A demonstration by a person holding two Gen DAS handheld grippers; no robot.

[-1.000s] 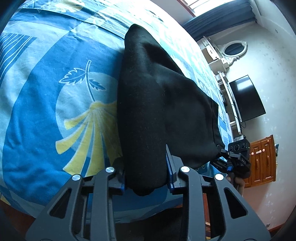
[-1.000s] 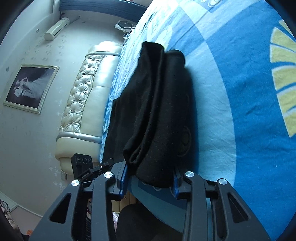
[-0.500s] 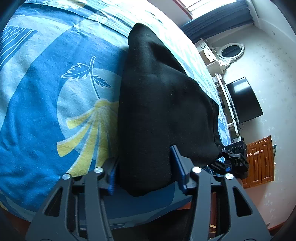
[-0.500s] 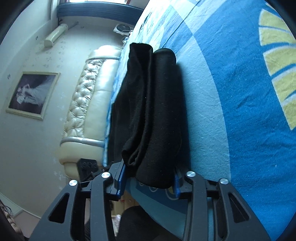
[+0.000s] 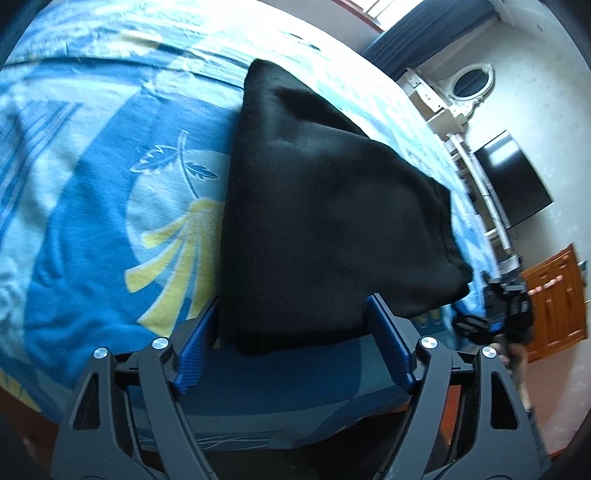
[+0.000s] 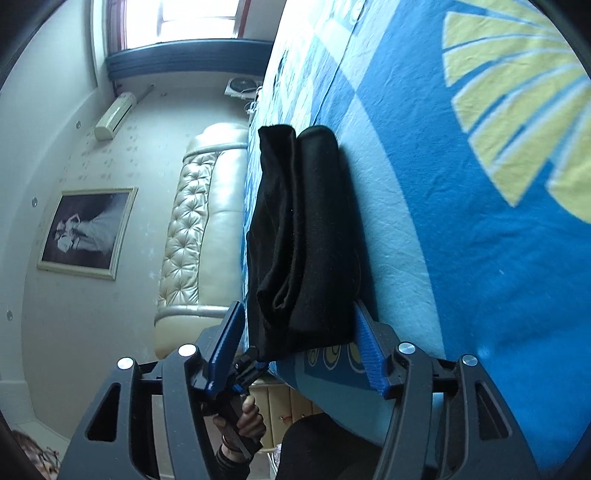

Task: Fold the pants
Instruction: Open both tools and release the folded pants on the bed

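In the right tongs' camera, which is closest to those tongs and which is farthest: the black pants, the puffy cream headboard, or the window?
1. Folded black pants, between the right tongs.
2. Tufted cream headboard, left, behind them.
3. Bright window, top, far wall.

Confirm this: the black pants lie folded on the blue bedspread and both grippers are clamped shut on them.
Not quite. The black pants do lie folded on the blue bedspread, but both grippers are open: the left gripper in the left wrist view and the right gripper in the right wrist view have their jaws spread wide.

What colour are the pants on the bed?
Plain black pants, no pattern visible. The left wrist view shows them best, against the blue bedsheet.
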